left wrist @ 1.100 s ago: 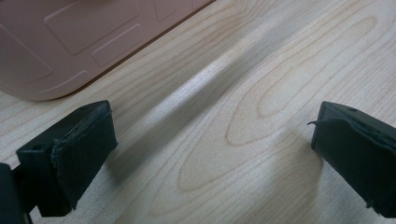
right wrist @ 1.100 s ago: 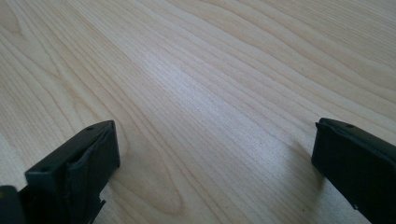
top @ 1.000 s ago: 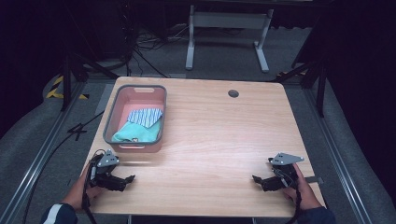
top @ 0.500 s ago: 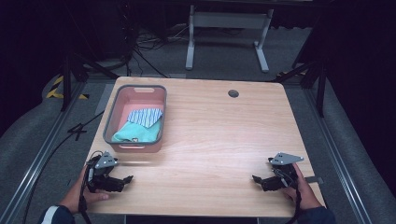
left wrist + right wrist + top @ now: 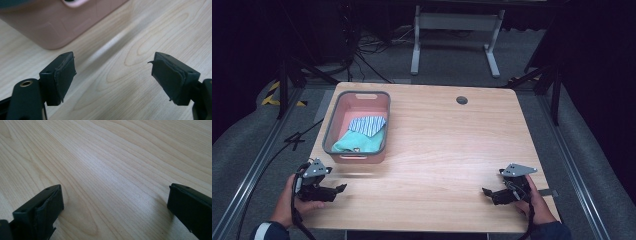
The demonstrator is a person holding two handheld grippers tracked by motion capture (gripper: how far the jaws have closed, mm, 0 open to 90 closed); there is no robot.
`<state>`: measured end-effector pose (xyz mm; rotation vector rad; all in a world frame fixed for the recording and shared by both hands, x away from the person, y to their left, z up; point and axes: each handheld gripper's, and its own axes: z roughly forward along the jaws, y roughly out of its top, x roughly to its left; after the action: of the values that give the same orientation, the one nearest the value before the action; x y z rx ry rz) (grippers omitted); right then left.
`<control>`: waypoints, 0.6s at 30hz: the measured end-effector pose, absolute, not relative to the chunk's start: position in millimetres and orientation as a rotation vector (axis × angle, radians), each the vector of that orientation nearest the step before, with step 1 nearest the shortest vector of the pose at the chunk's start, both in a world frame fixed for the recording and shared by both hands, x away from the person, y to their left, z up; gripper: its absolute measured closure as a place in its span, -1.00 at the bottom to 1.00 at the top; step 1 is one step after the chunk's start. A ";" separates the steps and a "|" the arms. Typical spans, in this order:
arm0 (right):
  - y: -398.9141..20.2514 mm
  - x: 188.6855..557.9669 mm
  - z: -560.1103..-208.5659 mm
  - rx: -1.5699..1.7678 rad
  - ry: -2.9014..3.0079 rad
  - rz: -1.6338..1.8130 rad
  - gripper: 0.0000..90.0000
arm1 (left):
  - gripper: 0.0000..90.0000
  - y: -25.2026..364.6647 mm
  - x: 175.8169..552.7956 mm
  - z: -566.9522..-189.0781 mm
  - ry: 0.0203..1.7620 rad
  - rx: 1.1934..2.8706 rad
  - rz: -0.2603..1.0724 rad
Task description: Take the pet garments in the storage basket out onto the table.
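Nothing looks started to me: my left gripper (image 5: 339,188) and right gripper (image 5: 486,191) rest low at the near edge of the pale wooden table (image 5: 452,150), jaws apart and empty, while the striped and teal cloths (image 5: 360,134) lie untouched in the pink plastic basin (image 5: 333,125).

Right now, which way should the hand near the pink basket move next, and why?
Probably forward, up to the basket. The left gripper is open and empty near the table's front edge, and the striped cloth and the teal cloth lie inside, just ahead.
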<state>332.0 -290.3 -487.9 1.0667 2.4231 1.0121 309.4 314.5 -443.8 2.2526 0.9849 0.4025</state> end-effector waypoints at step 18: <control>-290.2 331.9 -487.9 1.067 2.423 1.012 -0.98 | -0.57 319.7 308.4 -380.3 0.981 2.206 0.528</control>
<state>331.9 -290.2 -487.9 1.0675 2.4234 1.0124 308.4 319.7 -380.3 2.2056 0.9809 0.5284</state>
